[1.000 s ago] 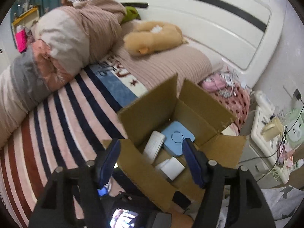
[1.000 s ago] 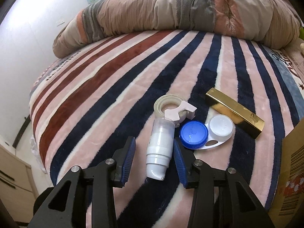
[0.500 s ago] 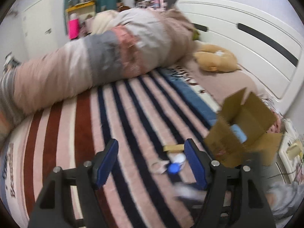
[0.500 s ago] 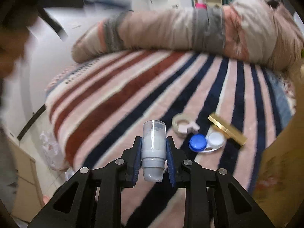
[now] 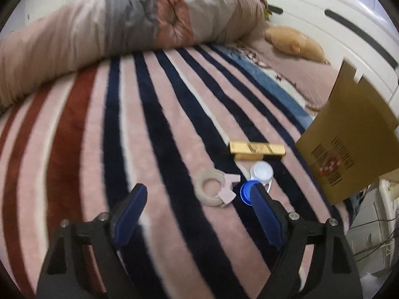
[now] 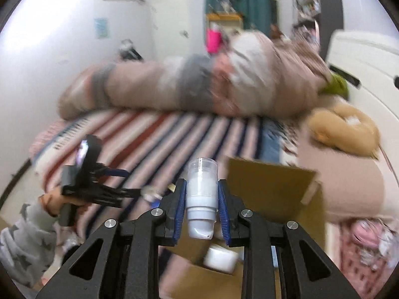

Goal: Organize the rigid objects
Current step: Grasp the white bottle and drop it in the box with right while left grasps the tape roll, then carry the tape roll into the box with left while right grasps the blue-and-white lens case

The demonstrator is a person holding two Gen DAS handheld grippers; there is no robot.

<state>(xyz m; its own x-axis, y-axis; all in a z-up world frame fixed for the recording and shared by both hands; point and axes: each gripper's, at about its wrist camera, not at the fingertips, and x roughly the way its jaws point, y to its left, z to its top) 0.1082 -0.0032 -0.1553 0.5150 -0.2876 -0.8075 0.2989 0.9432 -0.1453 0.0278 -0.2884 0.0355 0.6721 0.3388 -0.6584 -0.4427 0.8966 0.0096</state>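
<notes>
My right gripper point(image 6: 201, 199) is shut on a white pump bottle point(image 6: 201, 196) and holds it above the open cardboard box point(image 6: 269, 186). A white item point(image 6: 220, 259) lies inside the box. My left gripper point(image 5: 197, 206) is open and empty, low over the striped blanket point(image 5: 149, 134). Just ahead of it lie a beige tape ring with a pink dispenser point(image 5: 215, 190), a contact lens case with a blue and a white cap point(image 5: 256, 177), and a gold bar-shaped box point(image 5: 256, 148). The cardboard box point(image 5: 349, 144) stands to their right.
A rolled duvet point(image 5: 112, 30) lies across the far side of the bed. A tan plush toy point(image 5: 296, 43) rests near the white headboard point(image 5: 349, 25). The left gripper and the hand holding it show in the right wrist view point(image 6: 94, 189).
The right gripper closed on the pump bottle, lifted it off the blanket and swung to above the box. The left gripper swung from over the box to the items on the blanket.
</notes>
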